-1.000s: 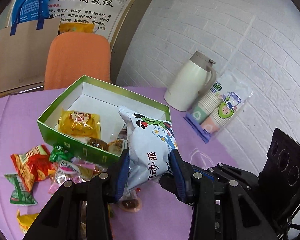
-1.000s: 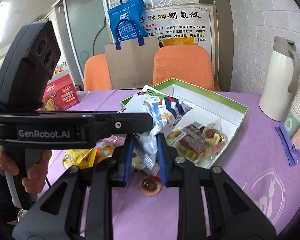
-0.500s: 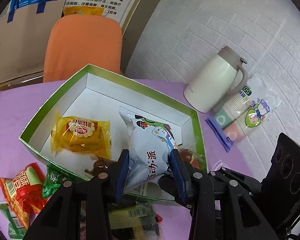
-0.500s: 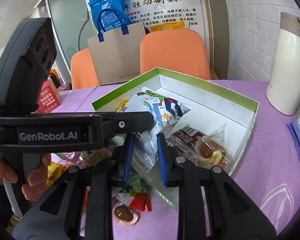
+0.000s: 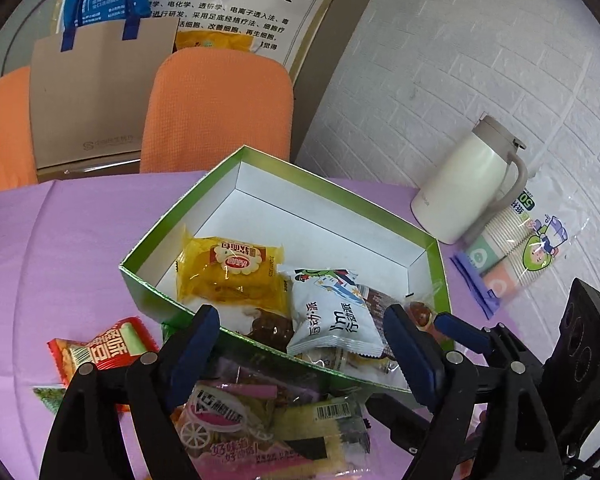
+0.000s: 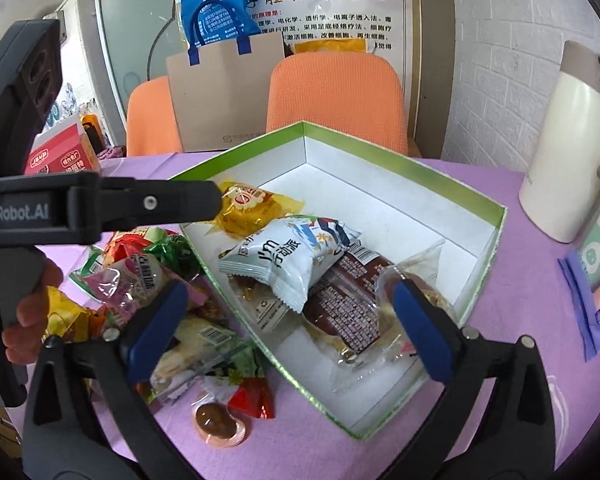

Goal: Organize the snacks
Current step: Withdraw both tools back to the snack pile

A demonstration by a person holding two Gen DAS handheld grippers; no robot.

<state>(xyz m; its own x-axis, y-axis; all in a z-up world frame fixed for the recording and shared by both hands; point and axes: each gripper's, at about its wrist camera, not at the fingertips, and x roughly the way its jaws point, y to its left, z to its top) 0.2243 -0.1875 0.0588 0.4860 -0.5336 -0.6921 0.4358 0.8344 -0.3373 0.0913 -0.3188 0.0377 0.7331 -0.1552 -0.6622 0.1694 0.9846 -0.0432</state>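
Wrappers (image 5: 256, 420) lie heaped on the purple cloth (image 5: 60, 240) just below the left gripper (image 5: 302, 350), whose jaws are opening with nothing pressed between the pads; only the box's near rim and the white pouch show in the gap. The right gripper (image 6: 290, 328) is likewise opening, empty, poised over the green box (image 6: 496, 232).

The white pouch (image 6: 288, 256) rests inside the box, lying over a brown pack (image 6: 348, 300) and just beside a yellow bun pack (image 5: 228, 276). It looks puffed, light and crinkly, likely slick film that would slide from a loose pinch. Its flat crimped end seals seem the safest hold; squeezing the belly could crush what is inside. The loose sweets outside the box, a round caramel candy (image 6: 216, 422) and a red twist (image 6: 254, 398) among them, look small and light, best pinched across the middle of the wrap.

Much of the pile is cut off by the gripper arms and the picture edge, so its count is unclear. What sits under the pouch is mostly hidden. A clear bag (image 6: 416, 292) by the right pad is hard to read. Beyond the box stand a white jug (image 5: 466, 190) and a pack of cups (image 5: 516, 248).
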